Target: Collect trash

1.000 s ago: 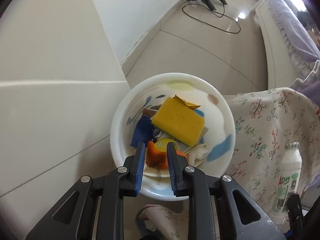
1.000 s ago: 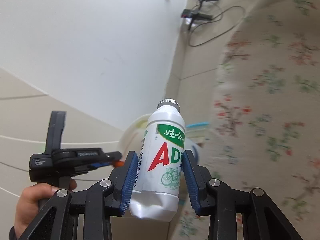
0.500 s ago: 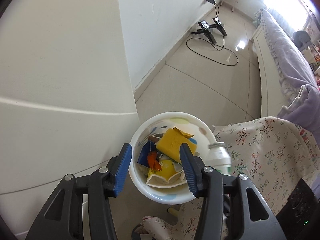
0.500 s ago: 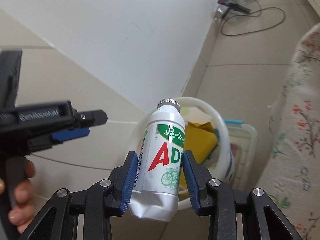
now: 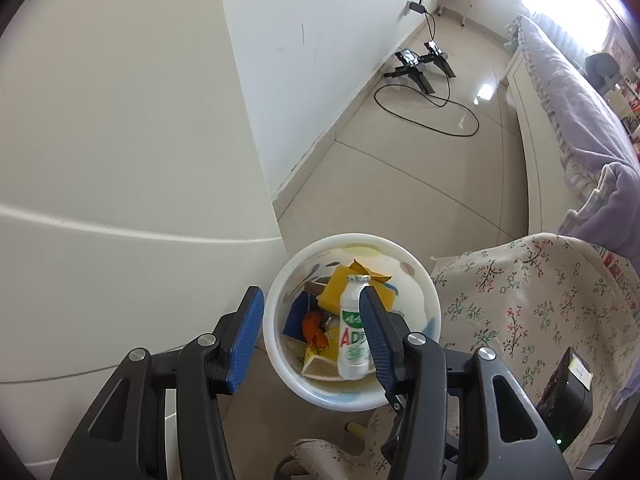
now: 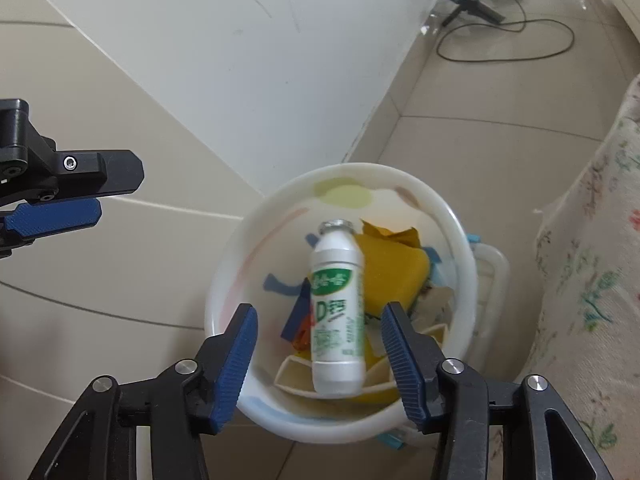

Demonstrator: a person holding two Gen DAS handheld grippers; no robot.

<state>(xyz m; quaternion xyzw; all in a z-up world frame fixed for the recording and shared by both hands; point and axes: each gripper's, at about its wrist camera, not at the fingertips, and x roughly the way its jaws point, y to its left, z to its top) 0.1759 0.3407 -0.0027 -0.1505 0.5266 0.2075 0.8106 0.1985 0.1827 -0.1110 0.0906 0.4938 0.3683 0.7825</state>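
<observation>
Since half a second ago our right gripper (image 6: 318,354) has let go: its blue fingers, which pinched the white bottle (image 6: 337,312) then, now stand wide with clear gaps on both sides of it, and the bottle looks blurred, so we judge it is dropping into the white bin (image 6: 228,280) rather than resting. Our left gripper (image 5: 310,334) has opened further too and holds nothing. The relation that counts is this: in the right wrist view the bottle sits at lower centre of the frame, straight ahead between the open fingers and inside the bin's rim, its long axis running up the frame with the neck toward the top. The right gripper is the nearer one; the left gripper shows only as a black and blue tip at the left edge of that view, well apart from the bin. In the left wrist view the bottle (image 5: 354,334) shows at lower centre, among a yellow sponge-like block (image 5: 340,292) and orange scraps (image 5: 314,330), partly cut off by the right-hand finger. Whether the bottle already touches the trash below we cannot tell. The bin's base and what it stands on are hidden, and a flowered cloth (image 5: 520,312) covers whatever lies at lower right.
</observation>
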